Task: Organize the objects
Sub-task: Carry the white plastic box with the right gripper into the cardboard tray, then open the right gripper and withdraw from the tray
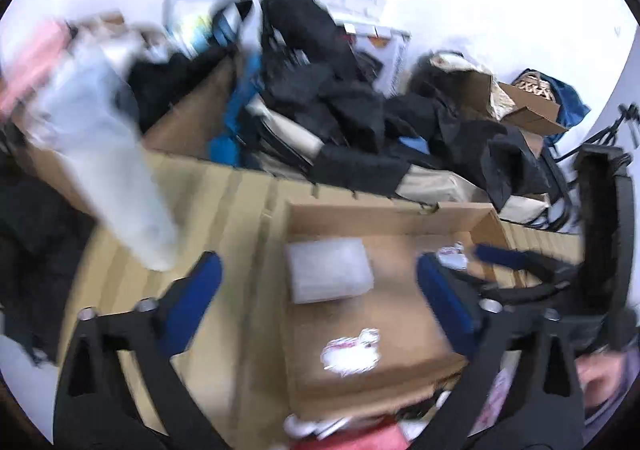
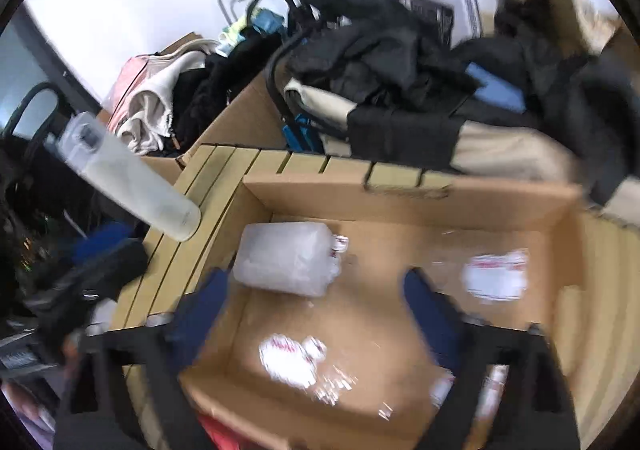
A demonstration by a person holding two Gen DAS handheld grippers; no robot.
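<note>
Packets (image 2: pixel 294 360) of crinkly clear plastic with red-and-white print lie loose on the floor of my open cardboard box (image 2: pixel 400 192); I count another one (image 2: pixel 496 276) toward its right wall. A frosted, soft-edged block (image 2: pixel 286 264), a wrapped bundle as far as I can tell, lies in the box's back left corner. The box sits on a slatted tan table (image 2: pixel 224 174). A tall translucent bottle (image 2: pixel 132 180) with a pale lid stands on the table's left edge, outside the box. Behind it all, dark cloth (image 2: pixel 380 50) is heaped in a rumpled pile. My left gripper (image 1: pixel 318 298) hangs over the box, blue-padded fingers (image 1: pixel 192 306) spread wide, nothing between them. My right gripper (image 2: pixel 314 314) is the same: fingers (image 2: pixel 430 314) far apart and empty.
</note>
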